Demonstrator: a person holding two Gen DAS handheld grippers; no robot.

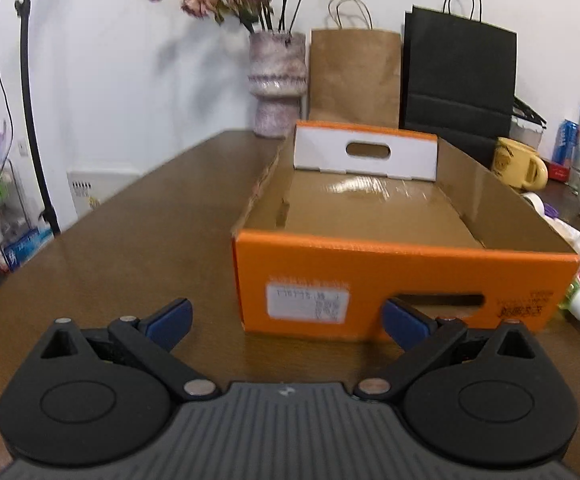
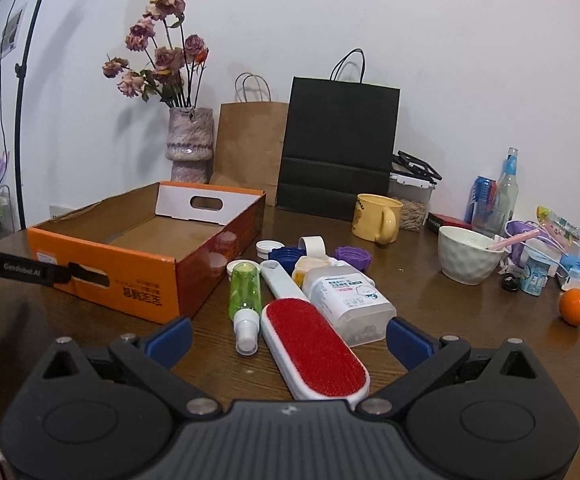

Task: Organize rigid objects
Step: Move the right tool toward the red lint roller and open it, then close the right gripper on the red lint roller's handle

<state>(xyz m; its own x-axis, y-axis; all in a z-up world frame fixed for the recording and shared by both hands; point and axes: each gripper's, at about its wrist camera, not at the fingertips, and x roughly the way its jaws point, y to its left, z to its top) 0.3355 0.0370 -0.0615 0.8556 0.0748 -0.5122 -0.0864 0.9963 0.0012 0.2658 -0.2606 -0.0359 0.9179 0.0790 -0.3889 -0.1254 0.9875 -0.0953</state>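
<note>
Your left claw (image 1: 288,322) hangs wide open and empty just above the brown wooden desk (image 1: 130,240), its blue-padded fingers (image 1: 170,320) spread in front of the near end wall of the orange cardboard box (image 1: 401,280). The box sits straight ahead of that claw and slightly to its right, close but not touching; the right fingertip overlaps the hand-hole in the orange wall only in line of sight. The box's brown inside shows nothing lying in it.

Your right claw (image 2: 288,336) is also spread open with nothing gripped. Between its fingers, partly under the claw body, lies the white lint brush with the red oval pad (image 2: 315,354), its handle pointing away from you. Touching the brush on its left is the green translucent spray bottle with a white nozzle (image 2: 245,300), lying on its side, nozzle toward you. On the brush's right rests the clear plastic bottle with a white label (image 2: 347,300), also on its side. Beyond them sit loose caps, a white one (image 2: 266,247), a blue one (image 2: 286,258) and a purple one (image 2: 353,258). All of this lies just right of the orange box.
</note>
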